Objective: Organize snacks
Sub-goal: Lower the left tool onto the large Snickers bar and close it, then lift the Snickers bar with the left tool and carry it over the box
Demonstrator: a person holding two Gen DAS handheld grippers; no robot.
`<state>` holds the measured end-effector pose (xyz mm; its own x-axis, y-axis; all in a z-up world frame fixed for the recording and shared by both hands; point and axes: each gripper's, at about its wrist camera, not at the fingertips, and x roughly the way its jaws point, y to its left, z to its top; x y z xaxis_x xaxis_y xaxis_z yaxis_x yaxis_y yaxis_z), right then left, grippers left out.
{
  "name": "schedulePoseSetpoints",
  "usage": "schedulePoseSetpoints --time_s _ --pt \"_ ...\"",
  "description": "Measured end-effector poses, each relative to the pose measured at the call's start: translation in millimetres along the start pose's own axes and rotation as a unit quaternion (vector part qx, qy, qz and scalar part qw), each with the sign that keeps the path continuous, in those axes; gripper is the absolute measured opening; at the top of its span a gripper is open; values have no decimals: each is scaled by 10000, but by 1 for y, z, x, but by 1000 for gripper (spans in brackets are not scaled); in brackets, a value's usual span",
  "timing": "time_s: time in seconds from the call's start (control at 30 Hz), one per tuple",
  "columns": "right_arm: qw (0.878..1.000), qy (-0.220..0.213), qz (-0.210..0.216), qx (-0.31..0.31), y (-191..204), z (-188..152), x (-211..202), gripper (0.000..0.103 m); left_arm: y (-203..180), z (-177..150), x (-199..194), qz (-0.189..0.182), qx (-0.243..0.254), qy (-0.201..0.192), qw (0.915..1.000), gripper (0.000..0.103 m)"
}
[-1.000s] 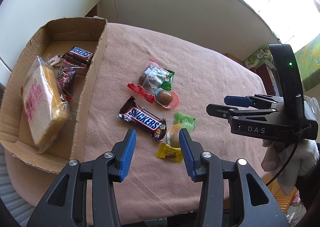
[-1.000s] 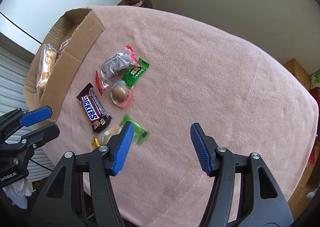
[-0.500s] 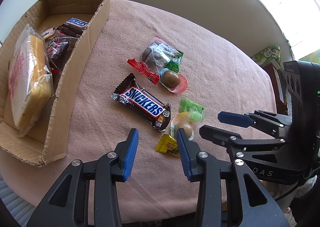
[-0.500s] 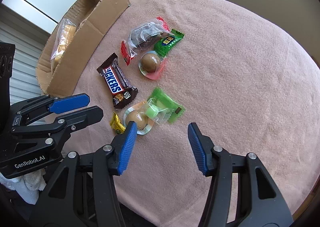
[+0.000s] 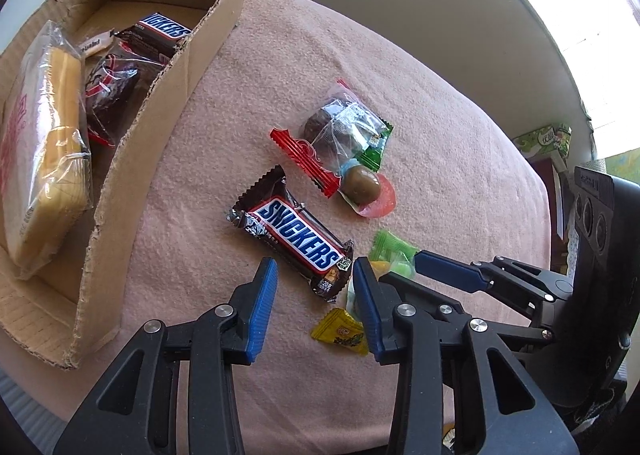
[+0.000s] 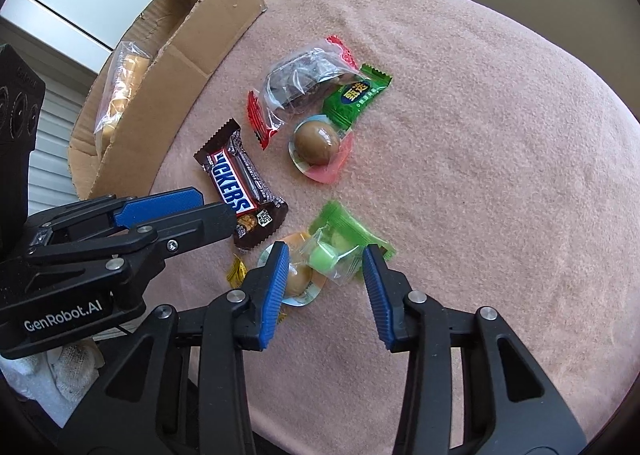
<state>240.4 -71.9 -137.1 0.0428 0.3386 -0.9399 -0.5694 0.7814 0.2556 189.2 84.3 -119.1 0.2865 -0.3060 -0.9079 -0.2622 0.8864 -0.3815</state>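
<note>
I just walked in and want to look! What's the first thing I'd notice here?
Probably the Snickers bar lying on the pink blanket, right in front of the open left gripper. Beside it sits a little heap of sweets, with a brown ball candy in clear wrap. On the left stands a cardboard box already holding a bread pack and another Snickers.

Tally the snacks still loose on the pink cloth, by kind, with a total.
Snickers bar: 1
Braised egg packs: 2, and
Dark cake in clear wrapper: 1
Green wrapped snack: 1
Green jelly candy pack: 1
Yellow candy: 1
Total: 7
</note>
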Motion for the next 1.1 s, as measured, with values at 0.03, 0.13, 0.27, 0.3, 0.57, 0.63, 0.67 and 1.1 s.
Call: schedulePoseSetpoints --time_s 0.03,0.13,0.27,0.3,0.57,0.63,0.67,1.1 --pt "10000 2 5 -15 0 0 0 41 0 1 2 16 -36 26 10000 38" --pt "10000 3 -11 -79 3 3 3 41 3 7 9 33 -173 92 9998 38" --pt "9998 2 -70 -166 6 7 7 41 4 14 18 111 -334 153 9993 41" --pt "9998 0 -79 -170 7 8 8 41 3 15 18 137 -328 136 9993 42" --pt "9997 1 -116 -219 10 11 11 40 -12 21 23 513 -15 -44 9987 42" --pt "9997 8 -123 -230 12 12 11 38 -19 21 25 621 91 -58 9980 42" --pt "9996 11 -127 -235 12 12 12 36 -24 21 27 667 153 -76 9976 41" --pt "9996 4 -154 -240 4 1 11 25 -19 12 19 621 359 -165 9973 27"
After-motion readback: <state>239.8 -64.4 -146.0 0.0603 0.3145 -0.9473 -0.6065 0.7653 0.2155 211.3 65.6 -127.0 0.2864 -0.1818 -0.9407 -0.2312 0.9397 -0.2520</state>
